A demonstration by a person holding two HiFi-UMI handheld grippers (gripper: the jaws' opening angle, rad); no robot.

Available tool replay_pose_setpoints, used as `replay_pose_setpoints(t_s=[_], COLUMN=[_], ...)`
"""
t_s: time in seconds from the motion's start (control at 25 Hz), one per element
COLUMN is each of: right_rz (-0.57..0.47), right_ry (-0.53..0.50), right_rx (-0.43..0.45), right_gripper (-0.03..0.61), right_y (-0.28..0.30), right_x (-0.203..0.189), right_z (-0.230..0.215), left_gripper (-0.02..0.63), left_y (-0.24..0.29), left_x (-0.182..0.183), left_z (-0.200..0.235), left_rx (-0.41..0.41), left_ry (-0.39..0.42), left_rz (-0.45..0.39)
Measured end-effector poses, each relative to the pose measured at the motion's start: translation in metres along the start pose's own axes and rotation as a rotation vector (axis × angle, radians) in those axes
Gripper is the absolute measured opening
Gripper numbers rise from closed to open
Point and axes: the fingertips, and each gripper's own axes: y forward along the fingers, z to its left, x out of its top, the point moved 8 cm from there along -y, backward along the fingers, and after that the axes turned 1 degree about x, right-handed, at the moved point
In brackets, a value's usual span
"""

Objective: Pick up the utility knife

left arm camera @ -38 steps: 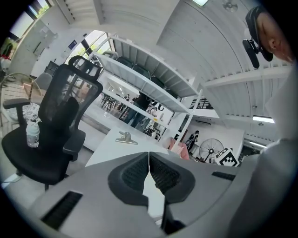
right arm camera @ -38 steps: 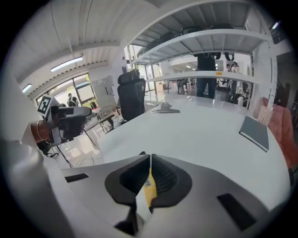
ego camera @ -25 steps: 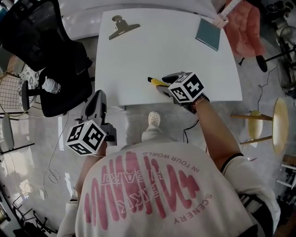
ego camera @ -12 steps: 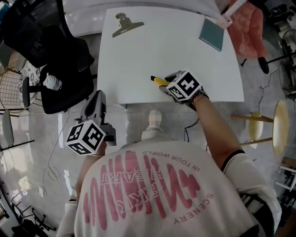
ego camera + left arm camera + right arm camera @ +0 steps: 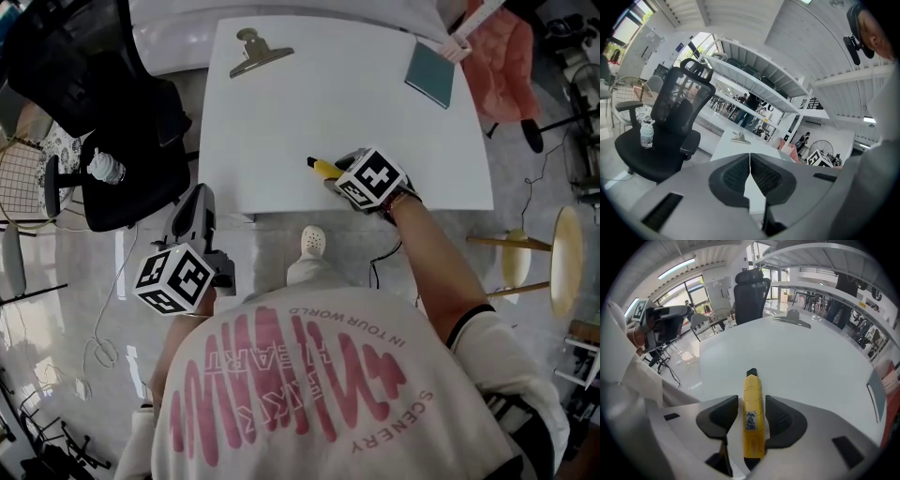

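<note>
**Right tool brackets knife, not clamped; left tool idle**

- Yellow plastic utility knife [image 5: 322, 167] lies on the white rectangular table [image 5: 328, 94], close to its 6 o'clock edge in the head view. The black blade end points to about 10 o'clock.
- Right gripper [image 5: 336, 176] sits over the rear of the knife, its marker cube on top.
- In the right gripper view the knife [image 5: 752, 418] runs straight up toward 12 o'clock between the two black ribbed pads of the right gripper [image 5: 752, 405].
- Jaws are parted. The 3 o'clock pad is at the knife's side, touching or nearly so. A thin sliver of table [image 5: 801, 357] shows between the 9 o'clock pad and the knife, so no squeeze yet.
- Left gripper [image 5: 199, 197] hangs off the table, at about 7 o'clock from the knife, over the grey floor [image 5: 84, 309].
- In its own view the left gripper [image 5: 750, 161] has its pads pressed together with nothing between them.
- Silver metal bulldog clip [image 5: 255, 54] lies near the table's 11 o'clock corner.
- Flat teal notebook [image 5: 429, 72] lies near the 1 o'clock corner. Both are well apart from the knife.
- Black mesh office chair [image 5: 94, 84] stands at 9 o'clock of the table, with a clear plastic bottle [image 5: 103, 169] on its seat.
</note>
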Motion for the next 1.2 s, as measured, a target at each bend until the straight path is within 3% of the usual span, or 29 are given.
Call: replay_pose_setpoints(t_s=[0.44, 0.64, 0.8, 1.2], right_rz=[0.012, 0.024, 0.027, 0.032], right_ry=[-0.019, 0.011, 0.037, 0.066], right_rx=[-0.002, -0.005, -0.021, -0.054], right_gripper=[0.195, 0.189, 0.133, 0.132], right_y=[0.0008, 0.0011, 0.0007, -0.0028], right_x=[0.0018, 0.0023, 0.0025, 0.0007], right_z=[0.0014, 0.0013, 0.0003, 0.0017], left_gripper=[0.025, 0.025, 0.025, 0.025], left_y=[-0.0022, -0.0027, -0.0033, -0.0035], left_x=[-0.0038, -0.0073, -0.007, -0.0041], left_z=[0.0033, 0.0017, 0.0015, -0.001], left_rx=[0.008, 0.006, 0.006, -0.002], left_ry=[-0.017, -0.023, -0.023, -0.023], left_rz=[-0.005, -0.003, -0.003, -0.001])
